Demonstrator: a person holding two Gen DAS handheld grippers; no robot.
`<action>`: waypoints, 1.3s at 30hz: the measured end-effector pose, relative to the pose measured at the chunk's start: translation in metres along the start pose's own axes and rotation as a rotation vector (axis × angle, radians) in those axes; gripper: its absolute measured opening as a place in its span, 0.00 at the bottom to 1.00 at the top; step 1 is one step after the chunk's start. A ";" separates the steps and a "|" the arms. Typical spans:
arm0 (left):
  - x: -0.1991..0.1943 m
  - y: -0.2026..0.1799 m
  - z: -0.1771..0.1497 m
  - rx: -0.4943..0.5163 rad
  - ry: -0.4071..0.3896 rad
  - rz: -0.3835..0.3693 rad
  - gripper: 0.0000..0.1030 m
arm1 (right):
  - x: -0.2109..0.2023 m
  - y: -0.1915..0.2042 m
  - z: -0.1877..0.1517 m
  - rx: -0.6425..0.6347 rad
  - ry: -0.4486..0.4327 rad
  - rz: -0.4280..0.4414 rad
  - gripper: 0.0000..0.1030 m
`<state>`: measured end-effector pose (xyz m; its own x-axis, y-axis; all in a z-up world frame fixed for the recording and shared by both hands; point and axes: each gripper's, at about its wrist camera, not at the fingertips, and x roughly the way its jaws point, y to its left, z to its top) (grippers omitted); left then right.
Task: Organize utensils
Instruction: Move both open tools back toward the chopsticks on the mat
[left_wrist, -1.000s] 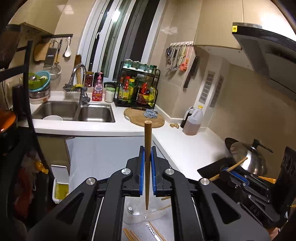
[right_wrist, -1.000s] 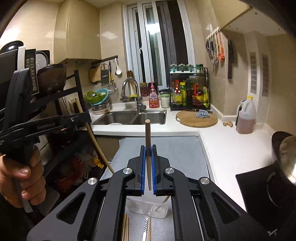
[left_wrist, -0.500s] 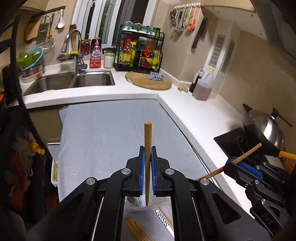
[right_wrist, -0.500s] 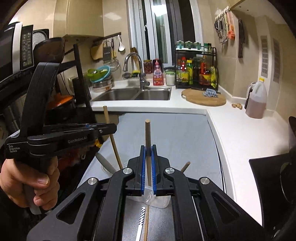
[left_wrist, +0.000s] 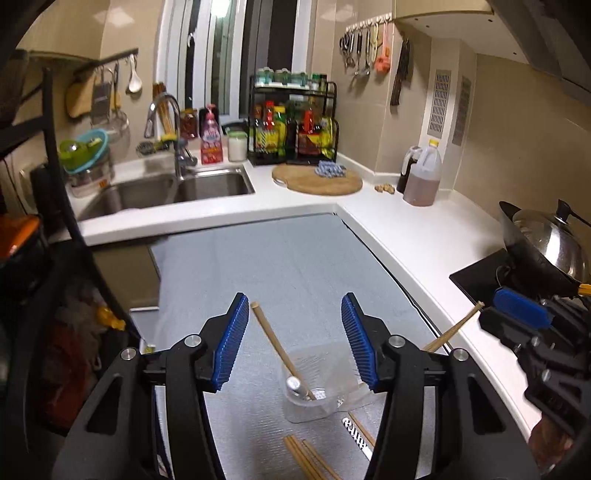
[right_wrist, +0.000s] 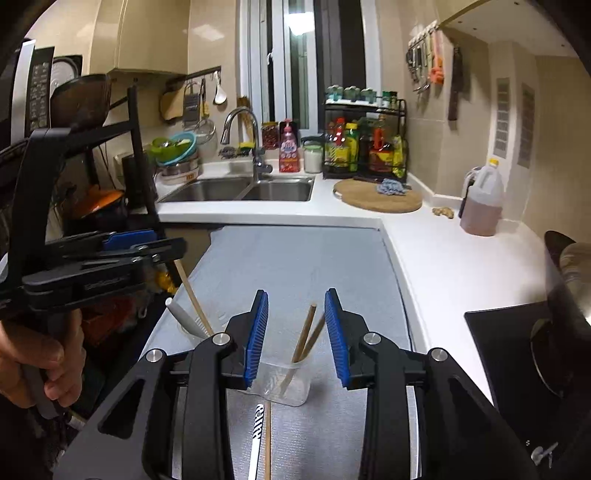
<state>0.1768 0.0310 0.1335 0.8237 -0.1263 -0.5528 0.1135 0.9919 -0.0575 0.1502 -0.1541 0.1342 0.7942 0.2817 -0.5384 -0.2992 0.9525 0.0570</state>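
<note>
1. Jaws first: your left hand-held gripper (left_wrist: 291, 343) stands wide and holds nothing, and your right hand-held gripper (right_wrist: 296, 334) is just as wide and just as empty.
2. Below the left one, a wooden chopstick (left_wrist: 280, 350) leans in a clear plastic cup (left_wrist: 314, 391), beside a white-handled utensil (left_wrist: 295, 386) in the same cup.
3. Below the right one, two wooden chopsticks (right_wrist: 304, 338) lean crossed in a second clear cup (right_wrist: 282, 384); both cups stand on the grey mat (right_wrist: 295, 258) that covers the bench.
4. Loose chopsticks (left_wrist: 303, 458) and a black-and-white patterned chopstick (right_wrist: 256, 432) lie flat on the mat near you, so my judgement is that sorting is only partly done.
5. Watch the cups: they look thin and light, and the leaning sticks put weight on the rim. A jaw that brushes a stick top as you drop for the next pick could tip a cup over.
6. Flat sticks on a mat are hard to pinch; a shallow grip may let one roll away or lift two at once.
7. Your two tools work close together, so a crossed reach could knock them.
</note>
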 end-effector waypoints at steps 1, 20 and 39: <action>-0.007 -0.001 -0.001 0.004 -0.013 0.007 0.51 | -0.007 -0.001 0.000 0.003 -0.014 -0.002 0.32; -0.091 -0.018 -0.123 -0.017 -0.065 0.005 0.51 | -0.111 0.017 -0.087 -0.030 -0.132 -0.029 0.32; -0.073 -0.032 -0.257 -0.083 0.098 -0.021 0.31 | -0.086 0.018 -0.220 0.086 0.056 0.009 0.38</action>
<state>-0.0297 0.0124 -0.0379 0.7630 -0.1486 -0.6291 0.0799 0.9874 -0.1364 -0.0396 -0.1868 -0.0034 0.7604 0.2853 -0.5834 -0.2572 0.9572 0.1328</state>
